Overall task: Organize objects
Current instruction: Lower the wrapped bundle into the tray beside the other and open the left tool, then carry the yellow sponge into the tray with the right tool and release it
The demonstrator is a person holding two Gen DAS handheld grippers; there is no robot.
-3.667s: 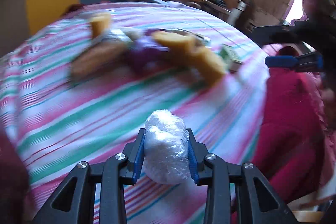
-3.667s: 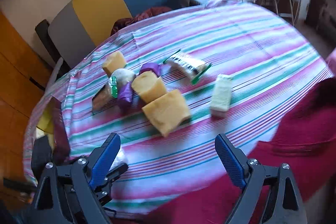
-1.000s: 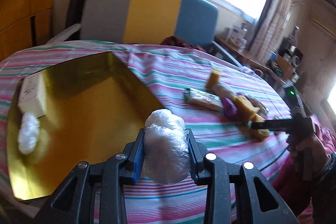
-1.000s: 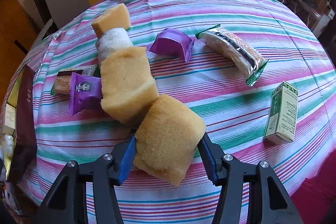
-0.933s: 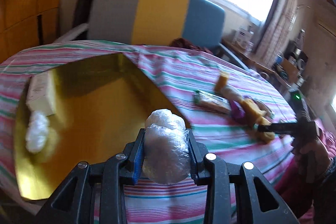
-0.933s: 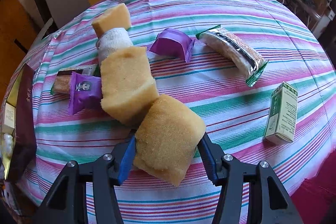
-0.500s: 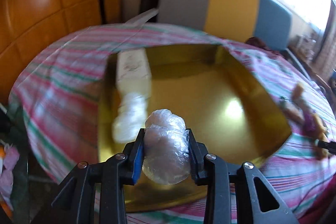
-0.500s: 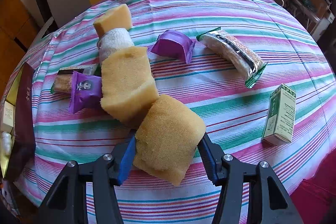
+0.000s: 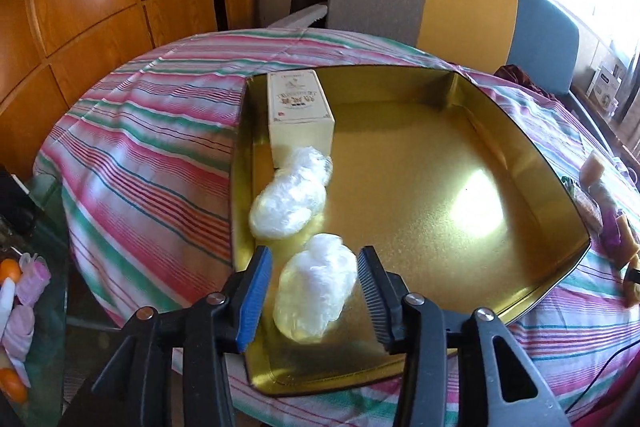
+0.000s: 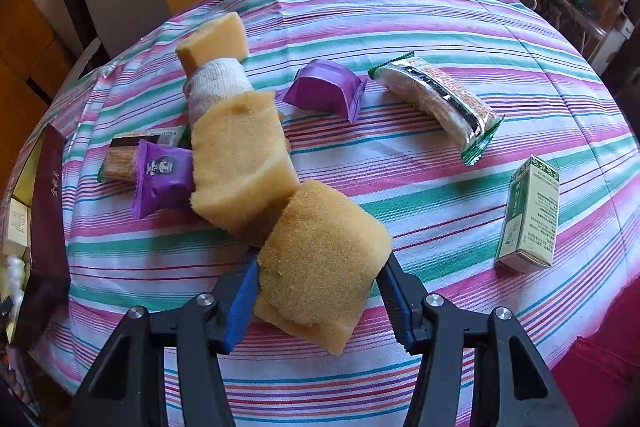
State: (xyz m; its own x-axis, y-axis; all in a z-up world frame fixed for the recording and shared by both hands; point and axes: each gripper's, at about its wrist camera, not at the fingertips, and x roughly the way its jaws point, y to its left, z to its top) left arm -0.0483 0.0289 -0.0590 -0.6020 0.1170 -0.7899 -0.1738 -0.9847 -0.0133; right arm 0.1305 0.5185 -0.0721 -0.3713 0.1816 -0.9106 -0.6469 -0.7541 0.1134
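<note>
- My left gripper point(image 9: 316, 291) has its jaws spread, gaps on both sides of the plastic-wrapped bundle point(image 9: 316, 293), which looks to be resting on the gold tray point(image 9: 520, 155) floor at about 6 o'clock.
- A second wrapped bundle point(image 9: 290, 201) lies just beyond it toward 11 o'clock, touching a cream box point(image 9: 300, 107) at the tray's far-left corner.
- Step, as I judge it: release into the tray is done on the left side; the drop looks complete.
- My right gripper point(image 10: 320, 291) has its jaws pinching a yellow sponge block point(image 10: 320, 255) on the striped tablecloth point(image 10: 440, 27); can't tell if it's lifted off the cloth.
- A bigger sponge piece point(image 10: 240, 163) touches it at 11 o'clock; purple packets point(image 10: 160, 175), a wafer bar point(image 10: 440, 107) at 1 o'clock and a green box point(image 10: 528, 215) at 3 o'clock remain out.
- Next, I'd back the left straight out without nudging the bundle, then lift the sponge clear of its neighbour and carry it toward the tray edge at 9 o'clock.
</note>
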